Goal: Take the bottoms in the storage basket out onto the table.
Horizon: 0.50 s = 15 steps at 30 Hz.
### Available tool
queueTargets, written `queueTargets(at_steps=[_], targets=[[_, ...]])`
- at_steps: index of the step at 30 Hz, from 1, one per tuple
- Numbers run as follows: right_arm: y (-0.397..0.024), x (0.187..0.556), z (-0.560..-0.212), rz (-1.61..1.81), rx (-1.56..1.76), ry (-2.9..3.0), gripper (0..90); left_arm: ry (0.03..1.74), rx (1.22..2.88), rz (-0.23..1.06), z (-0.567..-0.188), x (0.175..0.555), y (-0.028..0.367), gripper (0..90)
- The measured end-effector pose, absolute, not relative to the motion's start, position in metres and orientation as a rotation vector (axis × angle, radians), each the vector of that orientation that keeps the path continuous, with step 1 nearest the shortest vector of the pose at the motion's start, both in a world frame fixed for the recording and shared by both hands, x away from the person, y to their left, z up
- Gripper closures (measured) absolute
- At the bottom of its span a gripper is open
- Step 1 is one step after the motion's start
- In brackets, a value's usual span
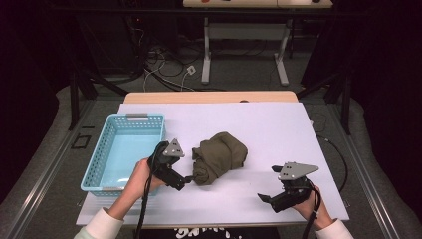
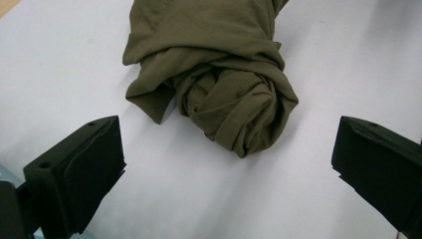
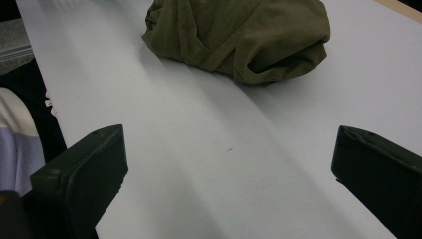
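Olive cloth, soft, crumpled, knotted

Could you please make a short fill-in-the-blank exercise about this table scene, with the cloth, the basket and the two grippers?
1. The bundled cloth on the white table has an olive ____ colour.
2. The light blue basket stands on the person's ____ side of the cloth.
3. The jaws of the left gripper are ____, with the cloth between and ahead of them.
4. The right gripper holds ____ between its jaws.

Missing words: green; left; open; nothing
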State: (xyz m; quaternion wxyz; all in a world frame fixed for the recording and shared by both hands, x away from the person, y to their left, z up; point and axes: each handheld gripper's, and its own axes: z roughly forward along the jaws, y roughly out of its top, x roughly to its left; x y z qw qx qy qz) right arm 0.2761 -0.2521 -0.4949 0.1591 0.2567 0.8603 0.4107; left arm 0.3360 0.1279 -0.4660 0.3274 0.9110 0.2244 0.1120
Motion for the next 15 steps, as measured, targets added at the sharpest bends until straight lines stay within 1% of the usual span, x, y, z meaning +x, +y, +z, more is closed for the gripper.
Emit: queueTargets(at_steps=[15], targets=[[-0.252,0.276,-0.495,1.168,0.733,2.461,1.0,0.624,2.361,0.328,-0.467,0.317,0.148,0.0]])
